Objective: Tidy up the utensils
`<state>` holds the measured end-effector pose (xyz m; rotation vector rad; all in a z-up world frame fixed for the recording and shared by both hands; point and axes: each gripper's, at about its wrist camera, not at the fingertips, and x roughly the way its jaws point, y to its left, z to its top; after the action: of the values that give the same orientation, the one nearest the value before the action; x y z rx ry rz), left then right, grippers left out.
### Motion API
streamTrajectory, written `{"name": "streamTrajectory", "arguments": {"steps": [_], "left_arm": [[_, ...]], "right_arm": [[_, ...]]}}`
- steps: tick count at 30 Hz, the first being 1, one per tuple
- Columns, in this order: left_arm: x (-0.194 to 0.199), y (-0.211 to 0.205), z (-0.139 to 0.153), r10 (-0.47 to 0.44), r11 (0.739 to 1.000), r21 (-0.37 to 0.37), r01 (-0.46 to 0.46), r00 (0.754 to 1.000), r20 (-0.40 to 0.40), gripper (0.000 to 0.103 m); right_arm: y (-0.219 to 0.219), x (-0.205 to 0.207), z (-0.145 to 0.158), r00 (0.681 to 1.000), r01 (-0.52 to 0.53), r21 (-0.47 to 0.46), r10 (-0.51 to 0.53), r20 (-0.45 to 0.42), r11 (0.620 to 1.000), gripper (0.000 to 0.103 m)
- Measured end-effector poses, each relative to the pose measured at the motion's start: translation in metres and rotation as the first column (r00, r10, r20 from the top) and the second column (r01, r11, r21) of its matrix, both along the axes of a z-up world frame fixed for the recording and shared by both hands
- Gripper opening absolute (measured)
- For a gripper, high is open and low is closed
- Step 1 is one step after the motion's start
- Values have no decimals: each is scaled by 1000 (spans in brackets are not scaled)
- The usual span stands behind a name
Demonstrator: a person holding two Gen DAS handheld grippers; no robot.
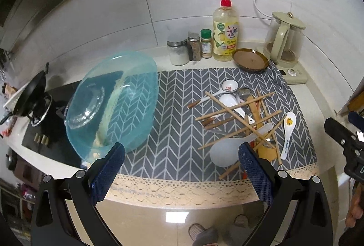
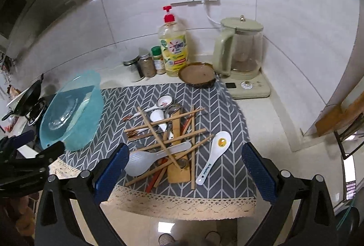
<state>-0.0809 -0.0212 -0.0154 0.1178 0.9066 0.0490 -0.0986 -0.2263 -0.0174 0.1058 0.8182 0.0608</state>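
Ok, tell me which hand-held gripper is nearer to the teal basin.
Left. The left hand-held gripper hangs open at the counter edge with the teal basin just past its left finger. The right hand-held gripper, also open, faces the utensil pile, basin off to its left.

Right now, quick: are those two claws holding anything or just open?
Left claw: open, holding nothing, above the mat's near edge.
Right claw: open, holding nothing, in front of the utensil pile.

Both wrist views overlook utensil pile, side-by-side
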Motion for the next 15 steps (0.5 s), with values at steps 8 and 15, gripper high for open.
{"name": "streamTrajectory", "arguments": {"steps": [8,15], "left_arm": [[3,-1,-2,-10,1000,4,10,1000,-12,99],[8,1,-5,-10,1000,-7,10,1000,-28,99]], "right_arm": [[-7,4,-1,1000,-9,15,9,-5,1000,96],[-15,3,2,1000,-23,45,23,-1,999,96]]}}
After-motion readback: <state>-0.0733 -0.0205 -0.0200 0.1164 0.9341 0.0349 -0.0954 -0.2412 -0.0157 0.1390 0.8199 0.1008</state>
